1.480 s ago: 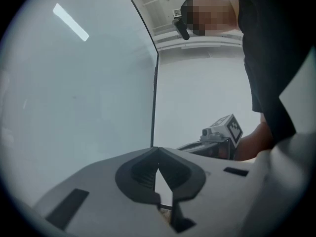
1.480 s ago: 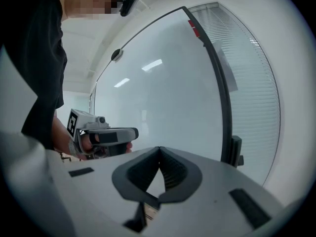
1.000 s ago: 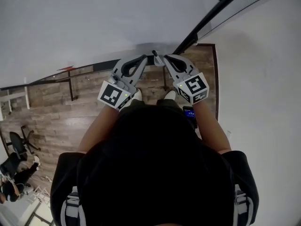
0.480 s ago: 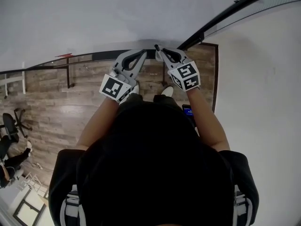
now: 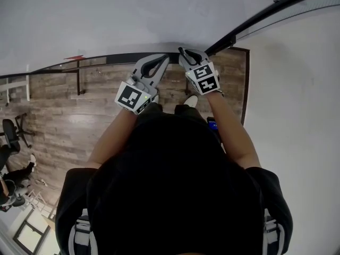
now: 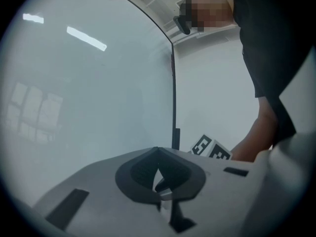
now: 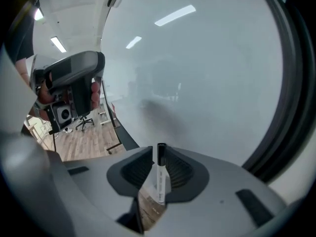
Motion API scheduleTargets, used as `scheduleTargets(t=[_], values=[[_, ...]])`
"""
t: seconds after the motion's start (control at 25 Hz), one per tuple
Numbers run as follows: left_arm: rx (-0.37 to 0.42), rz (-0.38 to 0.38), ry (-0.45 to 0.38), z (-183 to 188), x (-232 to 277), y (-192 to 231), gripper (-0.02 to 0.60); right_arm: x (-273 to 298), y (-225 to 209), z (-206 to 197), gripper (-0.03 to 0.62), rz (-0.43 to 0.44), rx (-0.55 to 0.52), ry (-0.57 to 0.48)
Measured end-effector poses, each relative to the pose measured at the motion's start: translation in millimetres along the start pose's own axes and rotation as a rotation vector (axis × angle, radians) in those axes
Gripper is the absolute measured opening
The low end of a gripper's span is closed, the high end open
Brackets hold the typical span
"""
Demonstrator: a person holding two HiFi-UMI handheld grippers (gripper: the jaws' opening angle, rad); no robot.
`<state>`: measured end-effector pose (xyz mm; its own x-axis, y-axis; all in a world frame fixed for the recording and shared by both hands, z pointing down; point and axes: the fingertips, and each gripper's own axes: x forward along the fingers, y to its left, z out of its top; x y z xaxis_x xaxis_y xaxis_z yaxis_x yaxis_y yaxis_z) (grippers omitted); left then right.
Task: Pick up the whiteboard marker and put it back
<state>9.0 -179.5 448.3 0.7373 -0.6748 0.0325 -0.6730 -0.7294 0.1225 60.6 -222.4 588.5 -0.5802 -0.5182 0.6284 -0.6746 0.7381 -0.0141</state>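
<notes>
Right gripper (image 5: 184,52) sits lower than a second ago, tipped down at the bottom edge of the whiteboard (image 5: 106,15). Its jaws have just been opening and now stand apart. Whiteboard marker (image 7: 159,177) is upright between them, black cap up, close against one pad; support underneath unclear. Left gripper (image 5: 161,60) is just beside, jaws together, nothing between.
</notes>
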Motion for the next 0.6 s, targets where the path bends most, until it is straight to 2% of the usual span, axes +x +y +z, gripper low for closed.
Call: scheduleTargets(t=[0.6], values=[[0.003,0.009,0.006,-3,-5,0,0.003,21,-4,-10,0.086,-0.014,0.024,0.038]])
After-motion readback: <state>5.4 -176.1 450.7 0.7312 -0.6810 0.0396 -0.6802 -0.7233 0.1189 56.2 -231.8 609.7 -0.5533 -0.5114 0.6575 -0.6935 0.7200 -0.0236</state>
